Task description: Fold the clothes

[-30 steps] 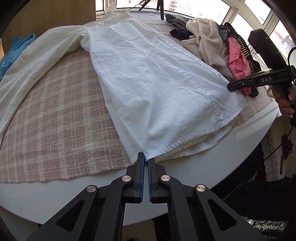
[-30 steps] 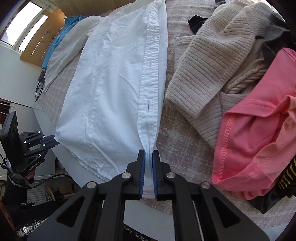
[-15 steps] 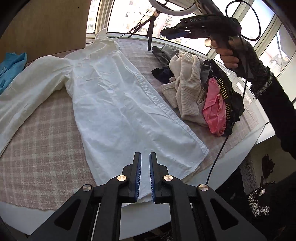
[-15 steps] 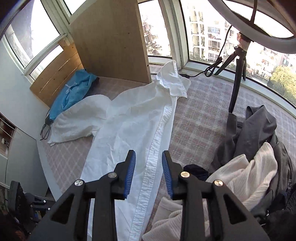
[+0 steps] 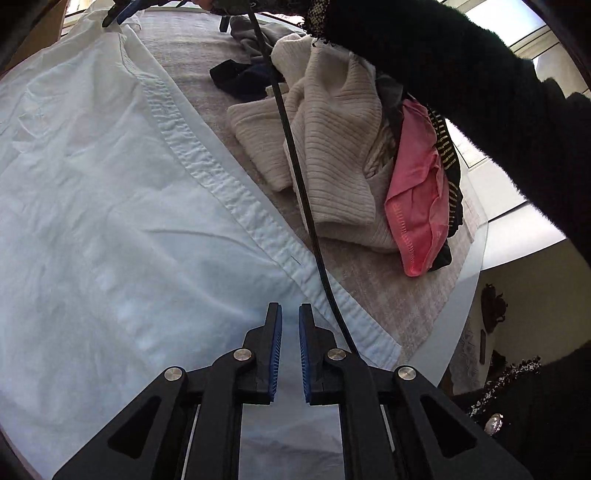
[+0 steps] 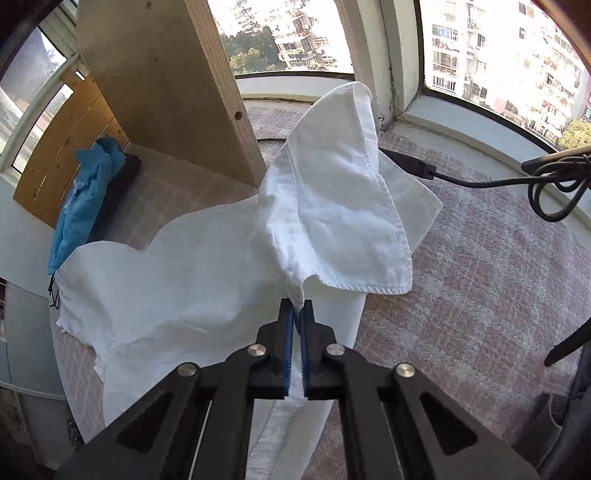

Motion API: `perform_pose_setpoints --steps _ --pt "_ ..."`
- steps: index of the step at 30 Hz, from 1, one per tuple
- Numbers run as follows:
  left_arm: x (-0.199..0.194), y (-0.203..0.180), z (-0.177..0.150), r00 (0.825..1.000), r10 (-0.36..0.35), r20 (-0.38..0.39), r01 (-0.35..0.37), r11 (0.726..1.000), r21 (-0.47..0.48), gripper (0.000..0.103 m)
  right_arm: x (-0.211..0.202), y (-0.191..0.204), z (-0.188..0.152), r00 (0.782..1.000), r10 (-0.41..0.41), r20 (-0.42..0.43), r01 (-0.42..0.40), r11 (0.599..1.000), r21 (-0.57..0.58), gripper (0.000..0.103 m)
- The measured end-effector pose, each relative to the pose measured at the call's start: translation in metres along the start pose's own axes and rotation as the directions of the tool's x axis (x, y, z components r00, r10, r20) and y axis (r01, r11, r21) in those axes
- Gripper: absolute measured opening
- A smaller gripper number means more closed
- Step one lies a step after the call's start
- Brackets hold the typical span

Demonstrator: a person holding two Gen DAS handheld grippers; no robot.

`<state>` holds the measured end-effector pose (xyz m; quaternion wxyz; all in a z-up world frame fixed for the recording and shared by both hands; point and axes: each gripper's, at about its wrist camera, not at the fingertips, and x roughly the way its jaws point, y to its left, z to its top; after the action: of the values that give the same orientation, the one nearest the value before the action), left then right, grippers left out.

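Observation:
A white button-up shirt (image 5: 122,206) lies flat on the checked table cloth (image 5: 384,295), its button placket (image 5: 229,192) running diagonally. My left gripper (image 5: 290,314) hovers low over the shirt's lower front beside the placket, jaws slightly apart, nothing pinched between them. Over at the neck, my right gripper (image 6: 297,308) is shut on the white shirt (image 6: 184,280) just under the collar (image 6: 340,206), which is lifted and flops over. In the left wrist view the right gripper (image 5: 122,7) shows at the top by the collar.
A pile with a beige knit sweater (image 5: 332,140), a pink garment (image 5: 417,206) and dark clothes sits to the right. A black cable (image 5: 303,192) and a person's black sleeve (image 5: 461,74) cross above. A wooden board (image 6: 166,81), a blue garment (image 6: 85,199) and a plugged cable (image 6: 417,166) lie by the window.
The left gripper let go of the hem and moved in over the shirt front. The right gripper travelled from the hem up to the collar and shut on it.

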<state>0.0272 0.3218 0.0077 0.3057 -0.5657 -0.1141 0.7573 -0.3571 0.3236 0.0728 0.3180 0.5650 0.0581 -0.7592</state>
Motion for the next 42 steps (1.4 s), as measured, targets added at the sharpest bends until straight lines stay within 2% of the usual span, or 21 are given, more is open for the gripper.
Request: perform_pose_setpoints --steps 1,2,4,7,9,13,15,17,18,20,21,23,25,28,31,34,37,39,42 --pt "0.001 0.001 0.000 1.000 -0.010 0.003 0.010 1.000 0.001 0.008 -0.003 0.005 0.003 0.999 -0.041 -0.007 0.041 0.999 -0.029 0.002" --pt "0.001 0.002 0.000 1.000 -0.021 0.005 0.021 1.000 0.002 0.008 -0.006 0.010 0.006 0.993 -0.118 -0.001 0.118 0.991 -0.062 0.002" --pt "0.002 0.005 -0.001 0.999 -0.040 0.008 0.040 0.999 -0.005 0.008 -0.003 0.018 0.013 0.963 -0.268 0.003 0.267 0.958 -0.108 0.003" --pt "0.003 0.004 -0.001 0.999 -0.052 0.001 0.052 0.999 0.001 0.008 0.009 0.021 0.013 0.954 -0.300 -0.009 0.296 0.947 -0.126 0.005" --pt "0.004 0.003 0.000 0.999 -0.051 -0.006 0.051 0.999 0.009 0.008 -0.004 0.016 0.007 0.966 -0.258 0.030 0.260 0.962 -0.081 0.018" --pt "0.006 0.002 0.000 0.999 -0.053 -0.005 0.053 0.998 0.021 0.008 -0.015 0.017 -0.019 0.991 -0.125 0.036 0.126 0.992 -0.016 0.020" --pt "0.006 0.003 0.000 0.998 -0.059 -0.005 0.059 0.998 0.019 0.008 -0.018 0.019 -0.033 0.998 -0.053 0.038 0.052 0.999 0.011 0.027" --pt "0.005 0.005 -0.001 0.998 -0.059 -0.005 0.059 0.998 0.019 0.008 -0.022 0.021 -0.047 0.999 0.020 0.041 -0.021 0.999 0.038 0.027" --pt "0.005 0.006 0.000 0.998 -0.057 -0.010 0.057 0.998 0.017 0.008 -0.020 0.023 -0.053 0.999 0.037 0.035 -0.038 0.998 0.043 0.027" --pt "0.003 0.007 0.000 0.998 -0.050 -0.025 0.050 0.999 0.009 0.008 -0.002 0.031 -0.062 1.000 -0.013 -0.018 0.013 1.000 0.020 0.027" --pt "-0.004 0.008 -0.001 0.999 -0.039 -0.018 0.040 0.999 0.003 0.008 0.005 0.034 -0.065 0.999 -0.031 -0.040 0.032 0.999 0.013 0.027" --pt "-0.027 0.011 -0.005 1.000 -0.014 0.019 0.014 1.000 -0.013 0.008 -0.004 0.035 -0.067 1.000 -0.009 -0.028 0.010 0.999 0.040 0.027" --pt "-0.054 0.017 -0.012 0.998 0.018 0.063 -0.016 0.999 -0.036 0.008 -0.031 0.036 -0.070 0.999 0.044 0.029 -0.046 0.997 0.068 0.027" --pt "-0.108 0.044 -0.039 0.984 0.126 0.128 -0.111 0.987 -0.117 0.012 -0.089 0.042 -0.083 0.985 0.112 0.128 -0.122 0.990 0.076 0.027" --pt "-0.150 0.071 -0.072 0.965 0.219 0.147 -0.186 0.960 -0.207 0.015 -0.141 0.062 -0.124 0.972 0.158 0.176 -0.167 0.985 0.039 0.027" --pt "-0.166 0.093 -0.105 0.959 0.235 0.156 -0.183 0.939 -0.290 0.015 -0.166 0.107 -0.182 0.966 0.206 0.153 -0.206 0.978 -0.020 0.028" --pt "-0.155 0.096 -0.125 0.963 0.231 0.142 -0.180 0.937 -0.300 0.015 -0.155 0.160 -0.253 0.973 0.221 0.065 -0.218 0.975 -0.050 0.028" --pt "-0.149 0.092 -0.131 0.972 0.193 0.137 -0.148 0.947 -0.286 0.015 -0.130 0.192 -0.295 0.978 0.210 0.001 -0.210 0.977 -0.050 0.028" --pt "-0.139 0.081 -0.133 0.979 0.164 0.121 -0.132 0.963 -0.234 0.015 -0.090 0.220 -0.339 0.990 0.124 -0.060 -0.128 0.990 -0.055 0.028"
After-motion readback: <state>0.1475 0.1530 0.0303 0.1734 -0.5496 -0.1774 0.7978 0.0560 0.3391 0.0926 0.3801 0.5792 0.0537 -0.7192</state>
